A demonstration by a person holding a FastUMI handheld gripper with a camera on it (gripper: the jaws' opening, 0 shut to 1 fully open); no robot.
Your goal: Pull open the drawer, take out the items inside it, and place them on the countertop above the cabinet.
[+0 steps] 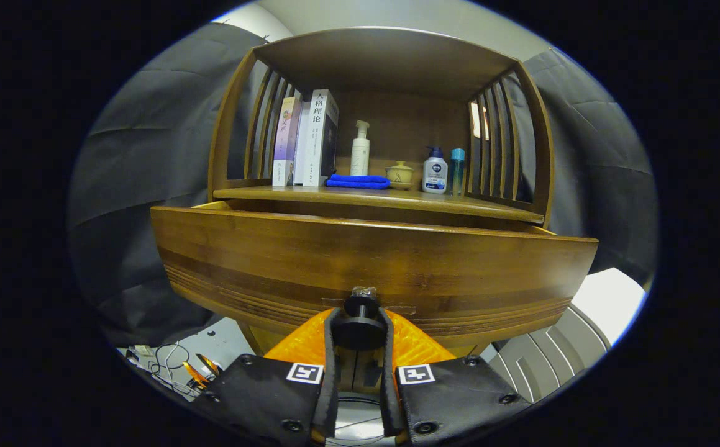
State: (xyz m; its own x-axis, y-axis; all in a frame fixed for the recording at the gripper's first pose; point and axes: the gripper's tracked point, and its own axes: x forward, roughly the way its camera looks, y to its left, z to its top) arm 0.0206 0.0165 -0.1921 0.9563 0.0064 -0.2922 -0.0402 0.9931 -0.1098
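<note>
With your gripper (360, 332) clamped on the drawer knob (360, 323), the drawer (372, 267) stands pulled out just ahead of your fingers; books (310, 139) and bottles (435, 171) sit on the countertop (397, 200) beyond.

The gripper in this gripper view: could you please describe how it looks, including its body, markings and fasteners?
The gripper has two slim, slightly curved fingers rising from two dark, matte body plates. Each plate carries a small square black-and-white tag near its inner top corner and round dark screws at the corners. Bright orange ribbed plastic panels flank the fingers.
</note>
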